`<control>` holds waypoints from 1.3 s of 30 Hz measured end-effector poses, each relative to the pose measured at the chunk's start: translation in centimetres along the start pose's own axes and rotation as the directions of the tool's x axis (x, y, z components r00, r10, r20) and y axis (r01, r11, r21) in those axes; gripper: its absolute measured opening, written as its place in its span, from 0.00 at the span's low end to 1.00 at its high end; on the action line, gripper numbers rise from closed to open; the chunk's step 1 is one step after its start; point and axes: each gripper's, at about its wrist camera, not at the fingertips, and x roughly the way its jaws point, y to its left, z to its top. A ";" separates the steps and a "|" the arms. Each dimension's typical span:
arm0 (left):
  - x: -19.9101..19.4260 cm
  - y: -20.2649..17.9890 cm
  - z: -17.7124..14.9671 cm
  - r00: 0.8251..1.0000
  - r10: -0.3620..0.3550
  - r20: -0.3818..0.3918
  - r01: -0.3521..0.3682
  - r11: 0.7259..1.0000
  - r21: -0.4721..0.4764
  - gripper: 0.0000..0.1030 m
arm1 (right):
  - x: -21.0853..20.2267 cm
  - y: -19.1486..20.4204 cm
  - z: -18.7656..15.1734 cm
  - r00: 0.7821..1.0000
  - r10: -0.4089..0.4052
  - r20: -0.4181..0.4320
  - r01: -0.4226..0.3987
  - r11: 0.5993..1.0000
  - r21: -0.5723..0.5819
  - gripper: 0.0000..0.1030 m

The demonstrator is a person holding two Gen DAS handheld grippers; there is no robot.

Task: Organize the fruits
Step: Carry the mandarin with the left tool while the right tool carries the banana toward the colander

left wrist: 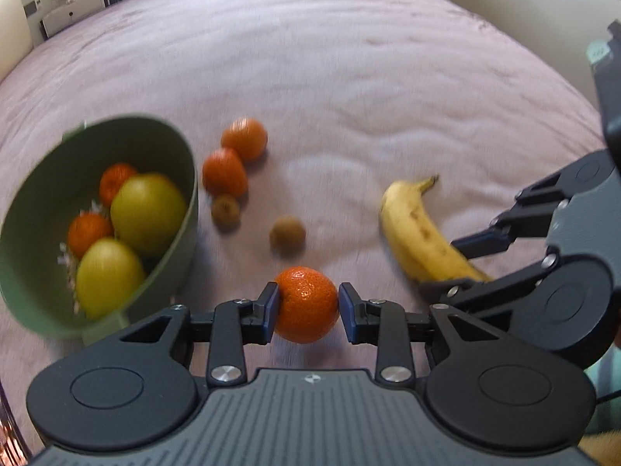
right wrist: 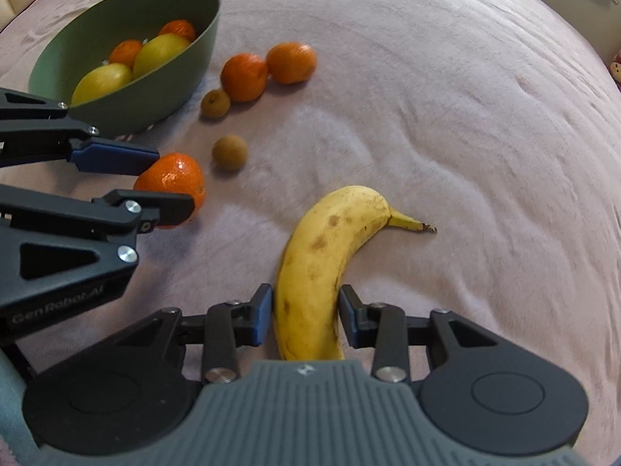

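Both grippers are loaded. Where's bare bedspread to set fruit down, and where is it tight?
Free: the wide pink bedspread beyond and right of the banana. Crowded: between the green bowl and the two loose tangerines with two small brown fruits.

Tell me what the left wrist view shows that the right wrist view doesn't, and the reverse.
Only the left wrist view: the left gripper head-on, pads on the mandarin, and white units against the far wall.

Only the right wrist view: the right gripper head-on, pads on the banana.

Both: the green bowl holding fruit, two loose mandarins, two small brown fruits and the pink cover.
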 end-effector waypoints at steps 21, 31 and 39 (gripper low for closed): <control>2.3 0.6 -1.3 0.999 0.034 -0.021 -0.033 0.998 0.048 0.44 | 2.2 -3.1 -0.1 0.989 0.121 0.081 -0.142 0.928 0.345 0.40; 0.0 0.6 -0.8 0.999 0.033 0.033 -0.035 0.998 0.055 0.42 | 1.6 -2.2 0.2 0.993 0.078 0.088 -0.102 0.943 0.316 0.36; -3.4 1.7 0.9 0.993 0.014 0.119 -0.015 1.000 0.007 0.42 | -1.3 -1.1 0.5 0.987 0.055 0.151 -0.096 0.956 0.276 0.35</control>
